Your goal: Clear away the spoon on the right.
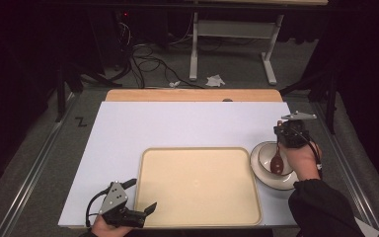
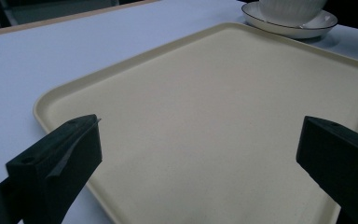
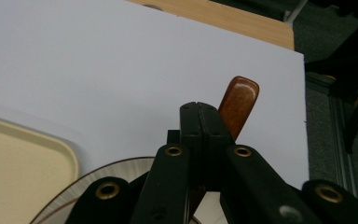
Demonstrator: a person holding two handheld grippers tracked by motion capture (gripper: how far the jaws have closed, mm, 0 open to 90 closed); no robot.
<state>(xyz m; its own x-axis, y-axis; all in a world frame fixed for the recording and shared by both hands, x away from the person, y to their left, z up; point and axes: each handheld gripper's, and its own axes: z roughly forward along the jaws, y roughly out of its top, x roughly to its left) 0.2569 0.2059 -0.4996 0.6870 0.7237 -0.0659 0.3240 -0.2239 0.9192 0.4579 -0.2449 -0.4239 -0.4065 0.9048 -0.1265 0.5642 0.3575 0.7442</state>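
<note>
High view: the right gripper (image 1: 280, 144) pinches a brown wooden spoon (image 1: 277, 162) standing in a bowl (image 1: 266, 159) on a saucer (image 1: 258, 170), right of the tray (image 1: 197, 187).

Left gripper view: the left gripper (image 2: 198, 154) hangs spread over the tray.

Right gripper view: jaws pressed together on the spoon's handle (stiff, light, probably slick).

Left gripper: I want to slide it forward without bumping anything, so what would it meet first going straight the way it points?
The left gripper, jaws open, points low across the tray. Going straight on, it would likely pass over the tray's bare bed and first meet the saucer holding the bowl beyond the far rim, though depth is unclear.
</note>
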